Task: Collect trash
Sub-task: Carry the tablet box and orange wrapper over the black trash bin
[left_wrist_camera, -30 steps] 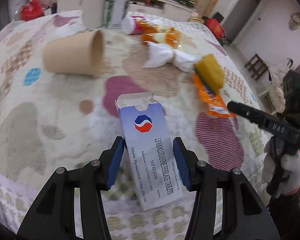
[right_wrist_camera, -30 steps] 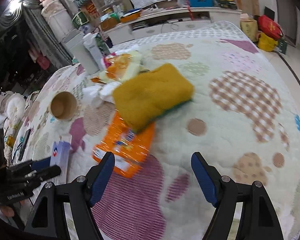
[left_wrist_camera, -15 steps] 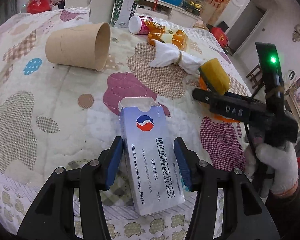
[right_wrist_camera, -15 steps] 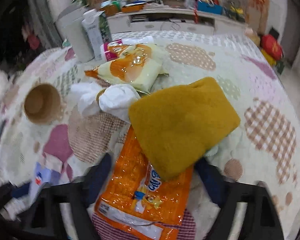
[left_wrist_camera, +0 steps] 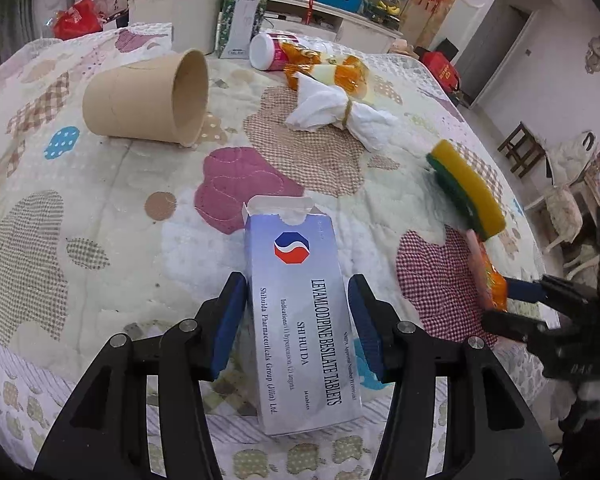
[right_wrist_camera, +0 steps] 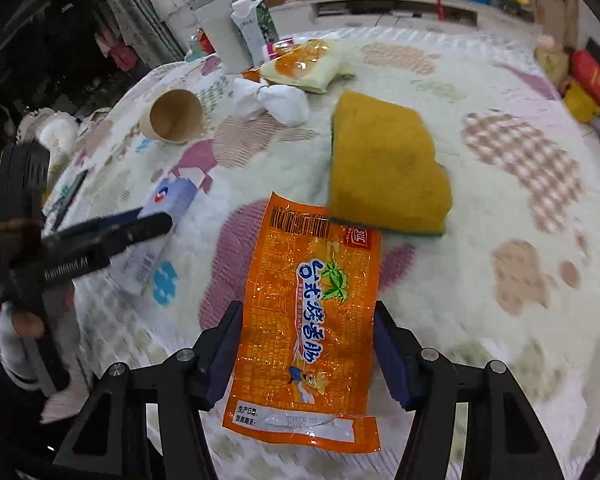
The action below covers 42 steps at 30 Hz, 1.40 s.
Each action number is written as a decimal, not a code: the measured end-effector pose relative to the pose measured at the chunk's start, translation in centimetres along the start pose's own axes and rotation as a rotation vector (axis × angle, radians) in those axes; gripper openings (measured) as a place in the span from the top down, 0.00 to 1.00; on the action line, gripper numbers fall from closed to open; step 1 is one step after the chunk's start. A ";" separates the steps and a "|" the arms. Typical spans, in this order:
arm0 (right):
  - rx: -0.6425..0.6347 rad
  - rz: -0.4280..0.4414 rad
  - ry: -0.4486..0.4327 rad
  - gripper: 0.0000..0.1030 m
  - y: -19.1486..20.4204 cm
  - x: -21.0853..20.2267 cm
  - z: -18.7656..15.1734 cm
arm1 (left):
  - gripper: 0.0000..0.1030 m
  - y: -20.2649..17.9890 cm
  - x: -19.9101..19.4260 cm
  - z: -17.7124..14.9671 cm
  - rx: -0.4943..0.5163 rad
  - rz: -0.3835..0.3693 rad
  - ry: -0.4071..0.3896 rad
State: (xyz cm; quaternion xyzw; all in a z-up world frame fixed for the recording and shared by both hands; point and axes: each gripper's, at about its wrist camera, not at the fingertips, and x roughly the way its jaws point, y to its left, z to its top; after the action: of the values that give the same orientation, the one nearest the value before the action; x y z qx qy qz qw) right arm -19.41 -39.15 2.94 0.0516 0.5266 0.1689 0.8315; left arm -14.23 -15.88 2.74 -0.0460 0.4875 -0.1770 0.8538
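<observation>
A blue-white tablet box (left_wrist_camera: pixel 300 316) with its flap open lies on the quilt between the blue pads of my left gripper (left_wrist_camera: pixel 298 320), which is shut on it. My right gripper (right_wrist_camera: pixel 306 348) is shut on an orange snack wrapper (right_wrist_camera: pixel 308 320), its far end under a yellow-green sponge (right_wrist_camera: pixel 384 172). In the left wrist view the wrapper (left_wrist_camera: pixel 490 280) is lifted on edge with the sponge (left_wrist_camera: pixel 466 188) tilted on it. A brown paper cup (left_wrist_camera: pixel 144 100) on its side, a tied white tissue wad (left_wrist_camera: pixel 340 108) and a yellow-orange packet (left_wrist_camera: pixel 332 70) lie farther back.
A milk carton (left_wrist_camera: pixel 242 16), a white bin (left_wrist_camera: pixel 198 8) and a pink-lidded bottle (left_wrist_camera: pixel 266 52) stand at the quilt's (left_wrist_camera: pixel 100 200) far edge. Cluttered shelves are behind. A stool (left_wrist_camera: pixel 520 152) and a chair stand on the floor to the right.
My right gripper has moved forward over the orange wrapper and closed on its sides, raising it and tilting the sponge. My left gripper stays around the tablet box.
</observation>
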 end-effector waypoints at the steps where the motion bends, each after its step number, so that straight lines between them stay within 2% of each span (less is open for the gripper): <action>1: 0.004 -0.014 -0.009 0.41 -0.2 -0.4 -0.7 | 0.49 -0.3 0.1 0.0 0.010 0.009 -0.003; 3: 0.002 -0.060 -0.019 0.40 -0.2 -0.9 -1.6 | 0.42 -1.0 0.2 -0.4 0.044 0.026 -0.010; 5: -0.002 -0.103 -0.038 0.36 -0.3 -1.1 -2.3 | 0.31 -1.6 0.4 -0.4 0.060 0.030 -0.016; 7: -0.009 -0.144 -0.054 0.34 -0.3 -1.3 -2.8 | 0.29 -2.2 0.7 -0.5 0.078 0.052 -0.022; 10: -0.050 -0.198 -0.074 0.34 0.9 -0.5 -2.9 | 0.30 -2.7 1.1 -0.6 0.114 0.084 -0.028; 13: -0.073 -0.215 -0.093 0.37 1.0 -0.6 -3.3 | 0.56 -2.5 0.8 -0.5 0.110 0.075 -0.019; 16: -0.043 -0.165 -0.111 0.43 0.4 -1.6 -3.5 | 0.56 -2.1 0.4 -0.5 0.087 0.021 0.007; 23: -0.002 -0.121 -0.159 0.43 0.1 -4.1 -4.3 | 0.56 -5.0 -0.5 -0.9 0.106 -0.072 0.015; 31: 0.078 -0.167 -0.215 0.43 -2.8 -6.9 -5.5 | 0.56 -10.7 -1.0 -0.2 0.178 -0.151 -0.002; 42: 0.242 -0.251 -0.284 0.43 -9.7 -11.2 -9.3 | 0.56 -20.5 1.3 -0.2 0.341 -0.210 0.028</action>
State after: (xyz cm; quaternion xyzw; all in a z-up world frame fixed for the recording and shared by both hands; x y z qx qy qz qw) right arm -29.82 -52.84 5.90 0.1083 0.4231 -0.0094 0.8995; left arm -19.05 -35.46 6.76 0.0511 0.4549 -0.3458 0.8191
